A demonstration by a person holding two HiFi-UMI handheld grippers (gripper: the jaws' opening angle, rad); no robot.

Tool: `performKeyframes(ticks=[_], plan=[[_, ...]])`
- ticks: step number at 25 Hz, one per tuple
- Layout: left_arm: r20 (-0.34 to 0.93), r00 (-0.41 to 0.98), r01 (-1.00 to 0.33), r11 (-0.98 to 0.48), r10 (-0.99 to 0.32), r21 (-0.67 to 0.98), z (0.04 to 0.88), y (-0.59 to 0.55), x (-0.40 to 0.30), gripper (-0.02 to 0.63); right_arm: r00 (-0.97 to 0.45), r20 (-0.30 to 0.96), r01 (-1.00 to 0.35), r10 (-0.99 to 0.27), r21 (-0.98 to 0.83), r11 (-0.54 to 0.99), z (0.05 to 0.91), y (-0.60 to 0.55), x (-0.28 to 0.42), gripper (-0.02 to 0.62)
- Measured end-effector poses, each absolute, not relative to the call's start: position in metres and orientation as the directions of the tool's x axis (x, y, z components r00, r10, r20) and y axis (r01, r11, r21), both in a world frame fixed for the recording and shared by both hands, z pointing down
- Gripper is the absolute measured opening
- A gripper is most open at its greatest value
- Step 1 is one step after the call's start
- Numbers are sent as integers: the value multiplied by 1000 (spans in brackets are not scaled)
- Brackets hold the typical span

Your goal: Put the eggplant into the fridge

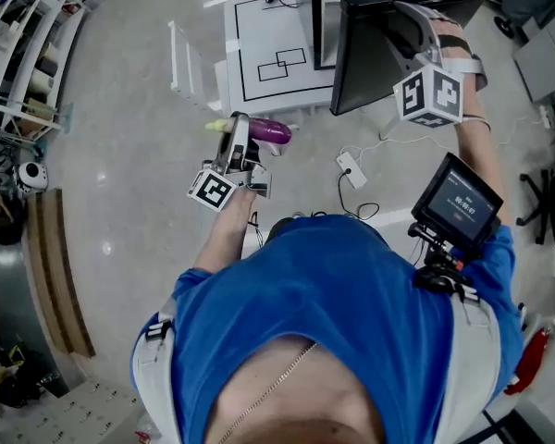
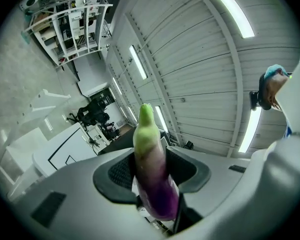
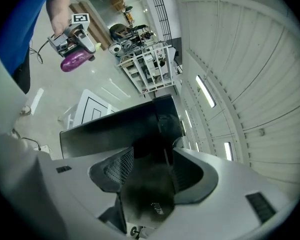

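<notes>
Over a pale floor [image 1: 120, 155], the left tongs [image 2: 152, 174] grip the eggplant [image 1: 270, 131] crosswise, its purple end toward the black fridge door [image 1: 379, 54] ahead-right, where the nearer right tongs [image 3: 147, 166] stand wide open about its edge, a white tabletop [image 1: 277, 35] beside it.

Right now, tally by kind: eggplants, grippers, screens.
eggplant: 1
grippers: 2 (left gripper, right gripper)
screen, mounted at the person's chest: 1
Total: 4
</notes>
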State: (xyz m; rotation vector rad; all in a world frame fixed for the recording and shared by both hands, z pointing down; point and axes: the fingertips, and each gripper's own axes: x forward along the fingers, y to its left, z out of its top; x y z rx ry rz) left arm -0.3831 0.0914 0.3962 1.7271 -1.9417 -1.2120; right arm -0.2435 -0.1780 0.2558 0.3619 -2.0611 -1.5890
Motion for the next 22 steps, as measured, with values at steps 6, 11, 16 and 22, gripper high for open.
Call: performKeyframes(ticks=[6, 11, 16, 22], plan=[[-322, -173, -690, -119, -931, 714, 390, 70, -362, 190, -841, 215, 91, -496, 961, 262, 254, -160, -191, 221], [-305, -124, -683, -142, -944, 717, 397, 48, -353, 190, -851, 205, 88, -483, 963, 254, 261, -158, -155, 221], [-292, -78, -682, -162, -953, 713, 407, 26, -350, 190, -855, 204, 90, -477, 964, 250, 273, -161, -128, 221], [-290, -32, -686, -190, -957, 703, 395, 5, -318, 190, -856, 198, 87, -477, 966, 245, 265, -163, -71, 221]])
